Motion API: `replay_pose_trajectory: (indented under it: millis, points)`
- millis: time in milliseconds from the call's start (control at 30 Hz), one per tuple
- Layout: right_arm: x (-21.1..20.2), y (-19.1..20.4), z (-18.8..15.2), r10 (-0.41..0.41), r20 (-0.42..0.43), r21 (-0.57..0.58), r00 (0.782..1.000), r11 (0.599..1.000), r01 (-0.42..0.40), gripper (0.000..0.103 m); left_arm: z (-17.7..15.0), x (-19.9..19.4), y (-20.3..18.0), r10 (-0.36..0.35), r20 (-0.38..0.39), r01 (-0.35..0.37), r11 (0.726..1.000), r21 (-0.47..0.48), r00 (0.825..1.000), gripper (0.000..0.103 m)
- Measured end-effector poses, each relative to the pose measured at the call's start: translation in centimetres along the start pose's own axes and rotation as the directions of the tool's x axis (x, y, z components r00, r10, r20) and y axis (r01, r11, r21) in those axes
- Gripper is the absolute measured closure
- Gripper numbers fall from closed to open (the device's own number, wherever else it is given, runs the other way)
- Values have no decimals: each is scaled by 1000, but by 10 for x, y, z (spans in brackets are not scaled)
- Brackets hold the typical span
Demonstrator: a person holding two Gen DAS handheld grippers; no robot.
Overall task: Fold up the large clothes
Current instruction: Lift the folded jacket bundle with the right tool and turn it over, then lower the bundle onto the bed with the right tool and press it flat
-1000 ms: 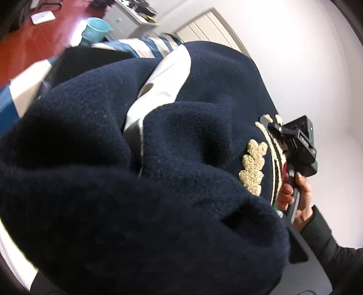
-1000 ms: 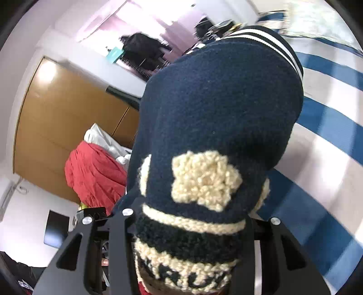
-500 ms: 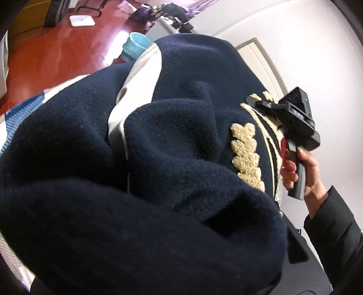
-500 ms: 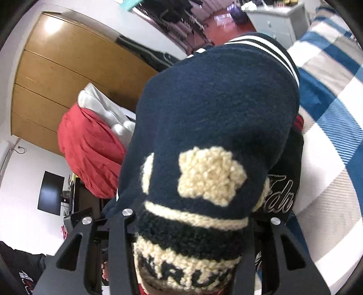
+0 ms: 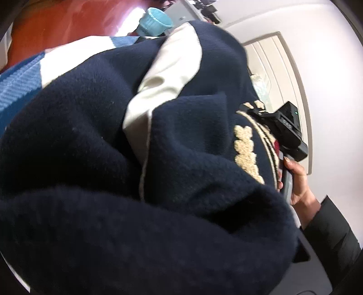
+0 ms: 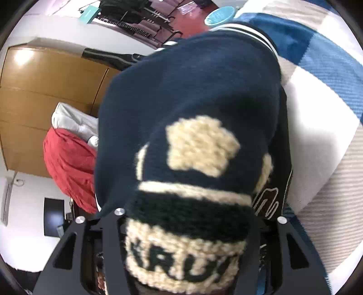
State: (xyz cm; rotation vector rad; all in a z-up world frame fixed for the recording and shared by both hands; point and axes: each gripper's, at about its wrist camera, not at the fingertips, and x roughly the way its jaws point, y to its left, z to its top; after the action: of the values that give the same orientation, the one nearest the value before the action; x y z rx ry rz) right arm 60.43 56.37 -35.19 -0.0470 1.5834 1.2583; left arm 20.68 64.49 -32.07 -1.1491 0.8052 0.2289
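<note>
A navy wool varsity jacket with cream sleeves and cream looped patches fills the left wrist view and hides my left gripper's fingers beneath it. Its jaws are opening, with jacket cloth bunched over them. In the same view my right gripper holds the patched edge at the right, carried by a hand. In the right wrist view the jacket hangs ahead. Its lettered cream patch is bunched between the fingers of my right gripper, whose jaws are opening with cloth still touching the left finger.
A blue, white and beige striped bed cover lies under the jacket and also shows in the left view. A teal bin stands on the red floor beyond. A red garment heap lies before a wooden wardrobe.
Both grippers have come down toward the bed with the jacket, and the striped cover now looms larger. The right gripper's fingers stand wider apart than before.
</note>
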Motion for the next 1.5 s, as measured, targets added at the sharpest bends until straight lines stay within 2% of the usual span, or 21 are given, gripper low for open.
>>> replay_pose_trajectory:
  millis: [33, 100, 167, 233, 367, 400, 433, 533, 567, 633, 700, 767, 867, 967, 1033, 1100, 1167, 1233, 1300, 1400, 1500]
  points:
    - [1, 2, 2, -18, -4, 5, 1000, 1000, 18, 39, 4, 3, 2, 3, 1, -3, 1000, -4, 1000, 42]
    - [-3, 9, 5, -95, -19, -10, 995, 995, 95, 19, 5, 1, 4, -35, 5, 35, 999, -18, 999, 37]
    - [-15, 24, 6, -156, -32, -44, 987, 987, 154, 17, 4, -6, 0, -60, 5, 60, 998, 1, 998, 16]
    - [-33, 45, 5, -212, -24, -110, 977, 972, 208, 15, 3, -12, -6, -83, 16, 82, 996, 41, 996, 7]
    - [-51, 78, -6, -358, -38, -239, 933, 910, 339, 13, -4, -36, -16, -56, 62, 47, 991, 125, 997, 7]
    - [-51, 89, -12, -398, -30, -273, 917, 886, 375, 8, -3, -40, -14, -53, 66, 44, 991, 126, 996, 7]
    - [-59, 92, -17, -411, -19, -301, 911, 872, 387, 6, -8, -49, -13, -32, 79, 22, 992, 124, 996, 7]
    - [-79, 100, -28, -413, 20, -295, 911, 868, 400, 5, -22, -72, -7, 16, 122, -33, 989, 143, 992, 7]
    - [-86, 103, -33, -411, 42, -294, 911, 866, 404, 5, -17, -77, -11, 41, 137, -63, 986, 157, 990, 7]
    - [-99, 106, -52, -374, 78, -303, 924, 874, 379, 5, -26, -101, -20, 93, 190, -134, 967, 215, 977, 7]
    - [-104, 114, -74, -316, 126, -313, 940, 887, 340, 5, -32, -131, -37, 94, 249, -163, 948, 273, 964, 7]
    - [-107, 121, -102, -249, 200, -300, 948, 905, 301, 5, -28, -138, -57, 49, 268, -141, 931, 336, 962, 7]
    - [-106, 120, -134, -197, 266, -257, 943, 929, 267, 5, -15, -130, -104, -5, 227, -98, 892, 440, 974, 7]
    - [-103, 111, -162, -142, 324, -235, 935, 946, 225, 5, 0, -106, -134, -87, 141, 5, 868, 497, 986, 7]
    - [-94, 101, -168, -151, 312, -206, 938, 953, 222, 5, 0, -84, -143, -91, 99, 28, 859, 511, 991, 7]
    - [-86, 93, -173, -103, 297, -183, 949, 970, 162, 5, 5, -58, -131, -87, 47, 54, 875, 481, 995, 7]
    - [-80, 86, -176, -105, 298, -169, 949, 972, 160, 6, 9, -41, -114, -54, 42, 30, 896, 443, 998, 6]
    - [-74, 77, -177, -76, 291, -146, 954, 982, 123, 6, 8, -33, -97, -24, 57, -3, 898, 440, 998, 6]
    - [-67, 69, -176, -51, 271, -136, 961, 987, 90, 5, 6, -20, -80, 21, 21, -28, 905, 425, 1000, 7]
    - [-53, 62, -177, -51, 231, -131, 972, 988, 83, 5, -2, -4, -74, 111, -14, -91, 874, 478, 994, 7]
    - [-44, 56, -180, -75, 220, -128, 973, 986, 105, 5, -5, 6, -71, 142, -29, -110, 864, 491, 989, 7]
